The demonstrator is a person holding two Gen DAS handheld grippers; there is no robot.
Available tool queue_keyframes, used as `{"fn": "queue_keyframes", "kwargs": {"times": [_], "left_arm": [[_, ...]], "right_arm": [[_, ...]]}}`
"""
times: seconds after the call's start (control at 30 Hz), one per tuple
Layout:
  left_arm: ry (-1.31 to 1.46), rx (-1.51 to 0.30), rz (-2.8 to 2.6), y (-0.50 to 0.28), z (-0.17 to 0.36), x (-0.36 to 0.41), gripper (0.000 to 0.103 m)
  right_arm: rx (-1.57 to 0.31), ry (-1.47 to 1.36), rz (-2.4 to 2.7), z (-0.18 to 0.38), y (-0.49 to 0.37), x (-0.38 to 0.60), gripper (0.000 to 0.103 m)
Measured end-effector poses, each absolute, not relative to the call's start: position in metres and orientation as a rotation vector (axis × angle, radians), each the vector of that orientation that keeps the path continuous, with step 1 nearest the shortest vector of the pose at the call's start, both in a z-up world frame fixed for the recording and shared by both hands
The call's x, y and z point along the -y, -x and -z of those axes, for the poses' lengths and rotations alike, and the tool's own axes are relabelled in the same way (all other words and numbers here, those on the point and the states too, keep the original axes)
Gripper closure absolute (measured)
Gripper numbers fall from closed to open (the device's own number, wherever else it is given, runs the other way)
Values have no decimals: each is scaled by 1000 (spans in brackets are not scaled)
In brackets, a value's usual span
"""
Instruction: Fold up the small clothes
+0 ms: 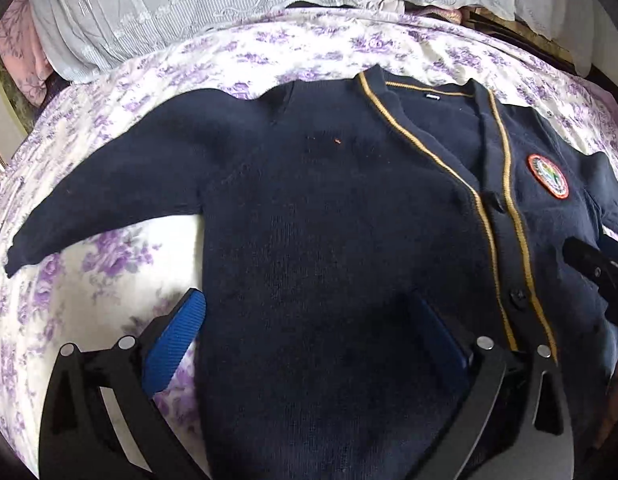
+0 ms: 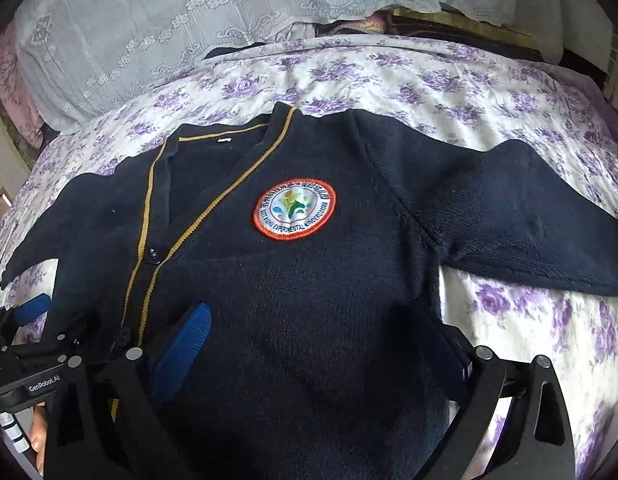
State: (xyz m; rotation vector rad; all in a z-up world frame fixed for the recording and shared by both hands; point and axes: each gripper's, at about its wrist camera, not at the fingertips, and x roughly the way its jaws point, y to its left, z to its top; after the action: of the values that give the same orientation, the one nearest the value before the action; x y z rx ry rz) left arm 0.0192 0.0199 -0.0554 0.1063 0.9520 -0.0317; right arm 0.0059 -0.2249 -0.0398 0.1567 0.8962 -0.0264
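Your left tool (image 1: 305,320) and right tool (image 2: 313,328) both hover spread over the navy knitted cardigan (image 2: 309,280), spread flat on the floral bed (image 2: 509,92).

soft, even daylight in both views, moderately bright, no hard glare. pale floral bedspread (image 1: 109,300) reads well; navy cardigan (image 2: 309,320) goes near black, knit detail lost in its near part, faint shadow along its edges. strong fisheye bending, bed curving away toward corners, dark vignette at rim. near gripper parts slightly soft. embroidered badge (image 2: 295,210) sharp in right view, smaller and blurred in left. lace curtain (image 1: 189,0) far back, mildly washed out.
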Motion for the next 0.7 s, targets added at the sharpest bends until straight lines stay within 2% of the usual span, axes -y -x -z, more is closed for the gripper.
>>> {"fn": "queue_keyframes", "kwargs": {"times": [0.13,0.2,0.27,0.37,0.7], "left_arm": [[-16,-923,113,28,49,-35,5],[29,-930,187,48,49,-37,4],[-23,-945,194,62,55,-31,4],[-191,-930,132,73,61,-11,4],[-157,-706,48,54,-24,-20,4]], "right_arm": [[-800,-204,-12,23,53,228,3],[-809,-170,-36,32,75,221,3],[-905,-132,-68,49,78,213,3],[-909,-112,-62,46,76,212,3],[-698,-511,30,-38,60,299,3]]}}
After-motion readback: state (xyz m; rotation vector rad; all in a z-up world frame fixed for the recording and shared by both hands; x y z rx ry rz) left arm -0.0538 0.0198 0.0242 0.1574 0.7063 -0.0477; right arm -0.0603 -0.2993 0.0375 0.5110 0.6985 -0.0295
